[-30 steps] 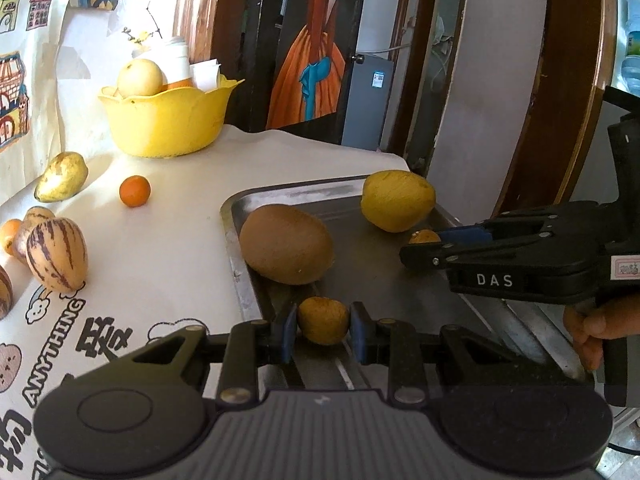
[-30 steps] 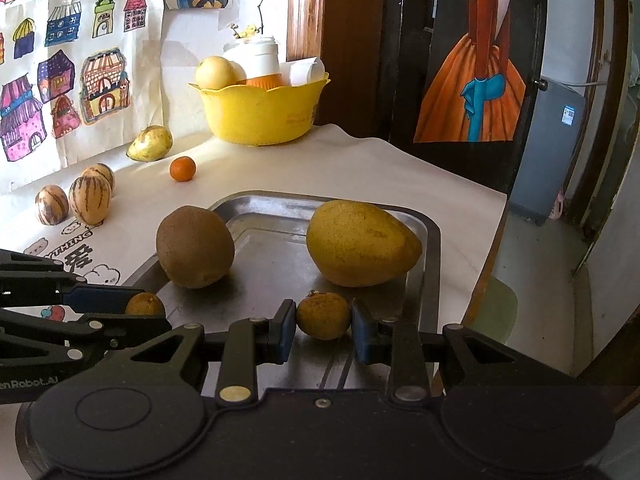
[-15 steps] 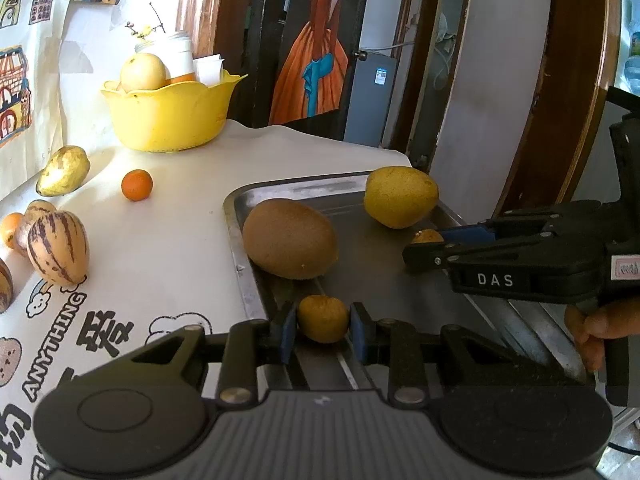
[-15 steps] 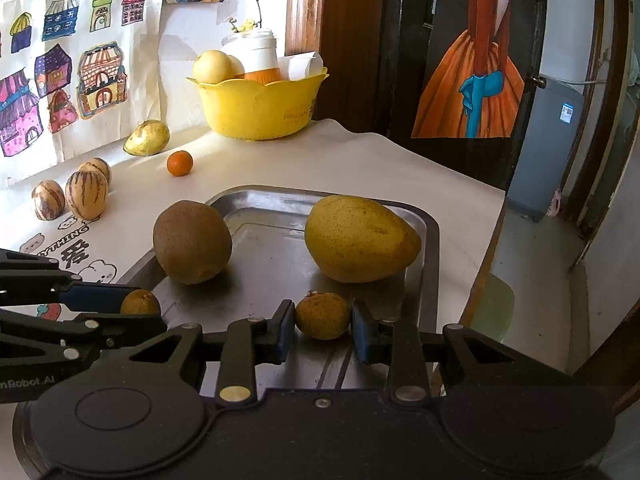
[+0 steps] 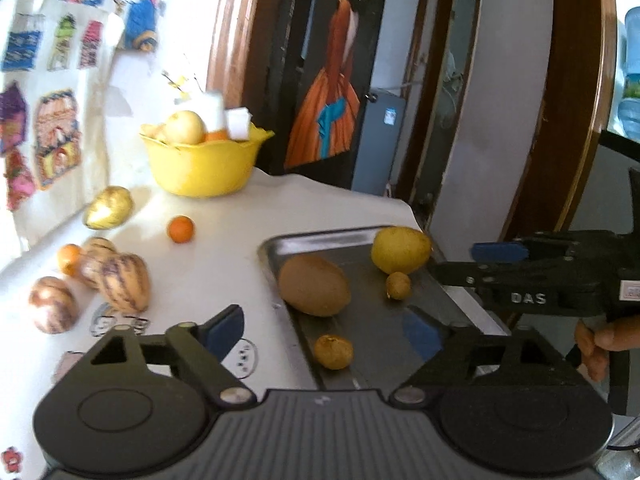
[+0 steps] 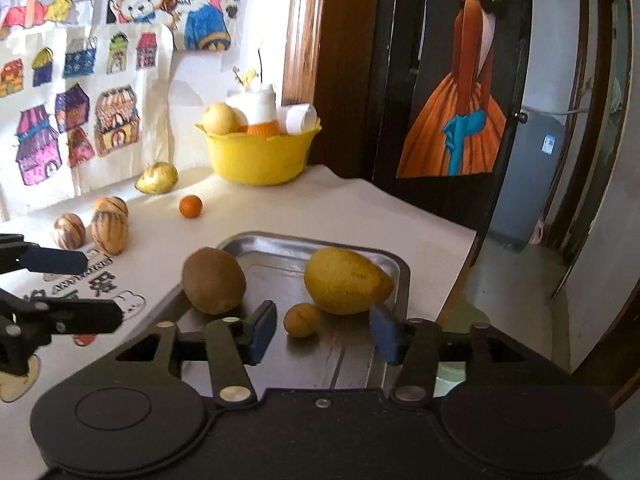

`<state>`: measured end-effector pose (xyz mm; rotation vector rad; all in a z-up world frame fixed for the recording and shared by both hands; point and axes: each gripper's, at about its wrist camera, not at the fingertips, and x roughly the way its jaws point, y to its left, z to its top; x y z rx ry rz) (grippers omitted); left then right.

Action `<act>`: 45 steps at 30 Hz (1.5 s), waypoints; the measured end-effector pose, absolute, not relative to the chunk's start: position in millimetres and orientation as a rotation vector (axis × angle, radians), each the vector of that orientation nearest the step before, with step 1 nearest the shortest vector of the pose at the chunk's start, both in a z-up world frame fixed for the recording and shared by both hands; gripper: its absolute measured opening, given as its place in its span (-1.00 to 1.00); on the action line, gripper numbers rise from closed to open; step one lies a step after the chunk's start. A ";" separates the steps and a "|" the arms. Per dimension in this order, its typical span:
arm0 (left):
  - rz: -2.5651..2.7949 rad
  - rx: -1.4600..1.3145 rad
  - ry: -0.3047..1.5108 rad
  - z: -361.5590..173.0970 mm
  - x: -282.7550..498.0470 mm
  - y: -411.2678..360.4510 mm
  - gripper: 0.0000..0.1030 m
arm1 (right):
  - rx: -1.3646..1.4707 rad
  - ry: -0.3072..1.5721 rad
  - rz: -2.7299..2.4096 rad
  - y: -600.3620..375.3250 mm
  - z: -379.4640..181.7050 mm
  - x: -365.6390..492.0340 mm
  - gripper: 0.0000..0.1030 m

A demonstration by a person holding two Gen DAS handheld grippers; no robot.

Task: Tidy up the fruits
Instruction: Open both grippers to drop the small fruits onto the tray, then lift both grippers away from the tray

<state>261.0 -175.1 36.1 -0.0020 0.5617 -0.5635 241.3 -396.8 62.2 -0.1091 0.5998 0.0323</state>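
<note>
**Reaching next for the fruit left on the worktop**

Standing over the tray (image 5: 276,246), both tools are released and hold nothing: the left hand-held gripper (image 5: 322,330) gapes around a small brown fruit (image 5: 333,351) lying free on the metal, the right hand-held gripper (image 6: 322,330) likewise around its own small fruit (image 6: 301,319). The striped melons (image 5: 126,282) and the small orange (image 5: 181,229) wait at ten o'clock from the left tool, long axes roughly upright. I'd judge the left nearer.
</note>
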 end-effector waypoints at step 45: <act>-0.110 -0.173 0.565 25.2 79.5 -15.8 0.99 | 0.097 0.658 0.134 -264.9 55.7 41.2 0.99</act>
